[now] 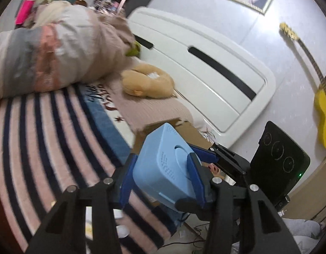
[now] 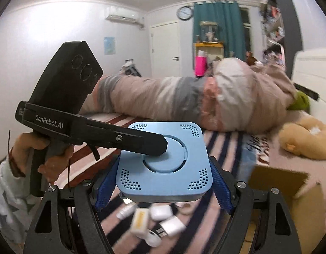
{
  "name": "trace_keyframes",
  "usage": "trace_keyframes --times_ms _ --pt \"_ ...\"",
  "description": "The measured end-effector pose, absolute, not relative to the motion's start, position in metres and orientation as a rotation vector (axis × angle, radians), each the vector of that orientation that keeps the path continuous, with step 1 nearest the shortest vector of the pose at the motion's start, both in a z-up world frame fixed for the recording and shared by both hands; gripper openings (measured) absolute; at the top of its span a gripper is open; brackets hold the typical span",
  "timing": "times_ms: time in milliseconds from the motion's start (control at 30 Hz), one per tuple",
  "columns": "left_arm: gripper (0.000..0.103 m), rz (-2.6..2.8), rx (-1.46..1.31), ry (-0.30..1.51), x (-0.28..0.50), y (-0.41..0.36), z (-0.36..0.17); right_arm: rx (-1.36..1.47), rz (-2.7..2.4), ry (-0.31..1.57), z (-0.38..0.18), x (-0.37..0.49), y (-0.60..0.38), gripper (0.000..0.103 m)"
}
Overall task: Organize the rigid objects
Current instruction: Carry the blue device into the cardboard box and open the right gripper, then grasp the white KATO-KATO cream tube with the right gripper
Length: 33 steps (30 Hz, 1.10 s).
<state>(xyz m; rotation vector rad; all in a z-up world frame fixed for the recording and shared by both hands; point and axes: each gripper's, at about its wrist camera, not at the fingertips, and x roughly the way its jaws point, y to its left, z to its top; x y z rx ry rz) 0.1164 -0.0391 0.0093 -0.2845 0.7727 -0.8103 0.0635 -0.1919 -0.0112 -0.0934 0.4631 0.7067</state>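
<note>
A light blue square box (image 2: pixel 163 163) with rounded corners and vent holes is held in the air above the striped bed. My right gripper (image 2: pixel 163 187) clamps its two sides with the blue pads. My left gripper (image 1: pixel 161 185) is shut on the same box (image 1: pixel 163 169), one finger across its round top; it shows in the right wrist view as a black tool (image 2: pixel 95 131) coming in from the left. Several small white chargers and cases (image 2: pixel 156 222) lie on the bed under the box.
An open cardboard box (image 2: pixel 290 188) sits on the bed at the right, also seen behind the blue box (image 1: pixel 190 131). A rolled duvet (image 2: pixel 194 103), a tan plush (image 2: pixel 307 135), a white headboard (image 1: pixel 205 74) and a yellow guitar (image 1: pixel 323 110) surround the bed.
</note>
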Motion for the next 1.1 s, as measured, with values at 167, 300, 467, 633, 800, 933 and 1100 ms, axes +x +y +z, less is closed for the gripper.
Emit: trace_keyframes --times_ms 167,300,467,633,800,933,1100 --pt "0.045 -0.881 -0.215 0.864 0.144 -0.116 0.008 -0.030 0.632 0.570 -0.009 0.081 -0.257 0.077" --pt "0.045 -0.907 -0.114 0.956 0.163 -0.169 -0.002 -0.021 0.579 0.700 -0.015 0.101 -0.295 0.077" --pt "0.061 -0.844 -0.018 0.995 0.170 -0.191 -0.009 -0.114 0.499 0.796 -0.030 0.113 -0.300 0.078" --pt "0.081 -0.802 0.003 0.924 0.161 -0.170 -0.001 -0.180 0.419 0.753 -0.033 0.103 -0.299 0.096" --pt "0.082 -0.676 0.028 0.810 0.142 -0.120 0.023 -0.164 0.485 0.645 -0.018 0.086 -0.279 0.096" --pt "0.085 -0.493 0.059 0.723 0.117 -0.061 0.030 -0.201 0.531 0.492 0.000 0.064 -0.245 0.096" --pt "0.086 -0.323 0.058 0.710 0.094 0.006 -0.003 -0.206 0.732 0.495 -0.001 0.051 -0.182 0.095"
